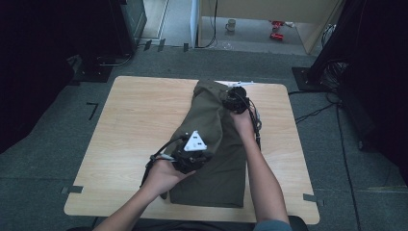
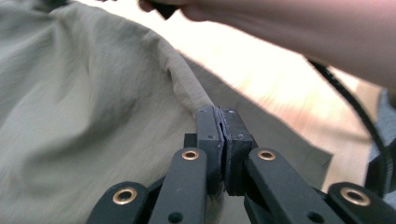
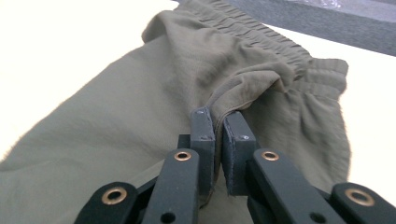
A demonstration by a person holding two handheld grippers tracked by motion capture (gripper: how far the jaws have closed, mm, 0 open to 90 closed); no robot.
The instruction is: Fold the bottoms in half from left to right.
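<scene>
Both the left gripper [image 2: 218, 112] and right gripper [image 3: 219, 116] have jaws clenched on thin folds of the olive shorts [image 1: 211, 144]; uneven lifting could slip either pinch, collapsing the fold toward the counter's [image 1: 130, 125] far edge.

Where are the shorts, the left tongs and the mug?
shorts [image 1: 226, 178], high view, on the flat lower leg panel.
left tongs [image 2: 218, 122], left gripper view, at the tips shut on a fabric fold.
mug [image 1: 231, 25], high view, on its body, on the floor beyond the table.

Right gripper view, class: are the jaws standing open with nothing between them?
No: the right gripper is shut, pinching a fold of the olive shorts.
</scene>
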